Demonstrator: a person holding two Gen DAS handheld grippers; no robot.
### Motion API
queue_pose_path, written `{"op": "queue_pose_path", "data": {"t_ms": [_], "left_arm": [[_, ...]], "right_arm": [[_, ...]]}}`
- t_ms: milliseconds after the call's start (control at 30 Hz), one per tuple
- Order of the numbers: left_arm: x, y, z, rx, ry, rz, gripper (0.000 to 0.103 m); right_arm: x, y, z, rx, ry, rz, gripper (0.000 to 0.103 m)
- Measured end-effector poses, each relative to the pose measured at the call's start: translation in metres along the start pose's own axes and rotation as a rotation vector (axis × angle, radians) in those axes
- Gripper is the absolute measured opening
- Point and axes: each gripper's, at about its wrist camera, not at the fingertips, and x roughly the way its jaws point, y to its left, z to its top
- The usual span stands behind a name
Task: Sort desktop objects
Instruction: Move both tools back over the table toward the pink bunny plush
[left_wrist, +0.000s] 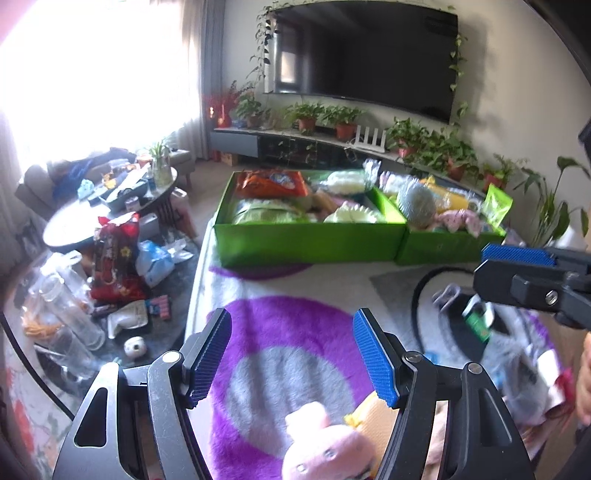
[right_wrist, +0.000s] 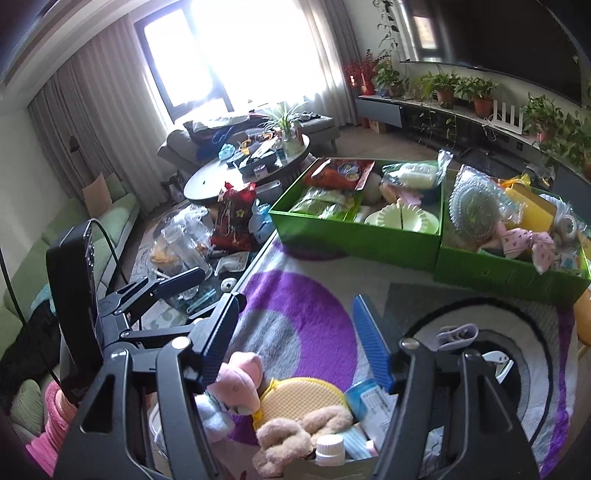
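Note:
My left gripper (left_wrist: 293, 356) is open and empty above a purple, grey and white fluffy rug (left_wrist: 280, 325). A pink pig plush (left_wrist: 325, 450) and a yellow item (left_wrist: 373, 413) lie just below it. My right gripper (right_wrist: 295, 339) is open and empty over a pile: the pink plush (right_wrist: 240, 380), a yellow round brush (right_wrist: 299, 400), a tan fuzzy toy (right_wrist: 295, 432), a white-capped bottle (right_wrist: 330, 448). Two green boxes (left_wrist: 310, 240) (right_wrist: 369, 242), full of sorted items, stand at the rug's far side. The right gripper also shows in the left wrist view (left_wrist: 524, 273).
A purple-grey clip (right_wrist: 456, 334) lies on a black-ringed mat (right_wrist: 517, 354) at right. Left of the table, a lower glass table holds bottles (left_wrist: 70, 314), a red snack bag (left_wrist: 114, 258) and wrappers. A round coffee table (right_wrist: 236, 170), sofa, TV and potted plants stand beyond.

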Motion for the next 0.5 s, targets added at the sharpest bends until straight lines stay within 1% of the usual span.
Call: {"op": "queue_pose_path", "data": {"t_ms": [100, 333, 500], "left_arm": [[-0.002, -0.001, -0.011, 0.018, 0.006, 0.012, 0.069], [-0.002, -0.003, -0.026, 0.021, 0.03, 0.016, 0.069], [-0.006, 0.0, -0.035, -0.005, 0.036, -0.002, 0.069]], "right_arm": [[0.001, 0.006, -0.008, -0.02, 0.001, -0.018, 0.064], [0.007, 0.013, -0.023, -0.026, 0.027, 0.012, 0.064], [0.012, 0.016, -0.034, -0.029, 0.049, 0.017, 0.064]]}}
